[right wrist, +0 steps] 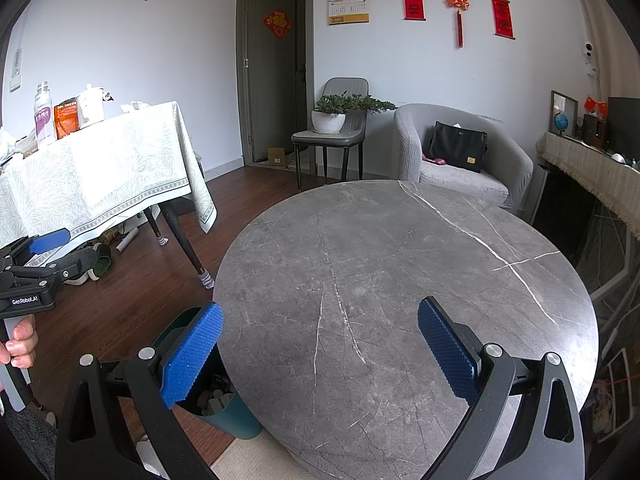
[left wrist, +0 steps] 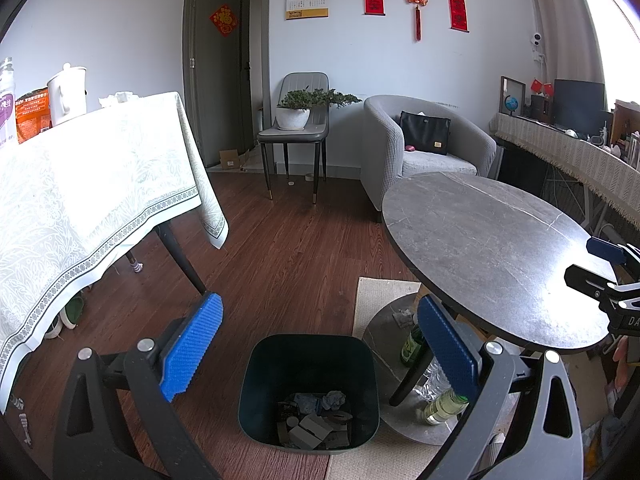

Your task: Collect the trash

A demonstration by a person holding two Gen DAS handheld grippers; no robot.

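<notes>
A dark teal trash bin (left wrist: 308,392) stands on the floor beside the round grey table (left wrist: 480,248). It holds crumpled paper and several small boxes (left wrist: 316,420). My left gripper (left wrist: 320,344) is open and empty, above the bin. My right gripper (right wrist: 320,344) is open and empty over the near part of the round table's bare top (right wrist: 400,264). The bin shows partly under the table edge in the right wrist view (right wrist: 224,408). Each gripper shows at the edge of the other's view, the right one (left wrist: 604,264) and the left one (right wrist: 48,252).
Bottles (left wrist: 440,400) stand on the round table's base. A table with a white cloth (left wrist: 92,184) holds a kettle and packets at left. A chair with a potted plant (left wrist: 296,120) and a grey armchair (left wrist: 424,152) stand at the back. A sideboard (left wrist: 580,152) runs along the right.
</notes>
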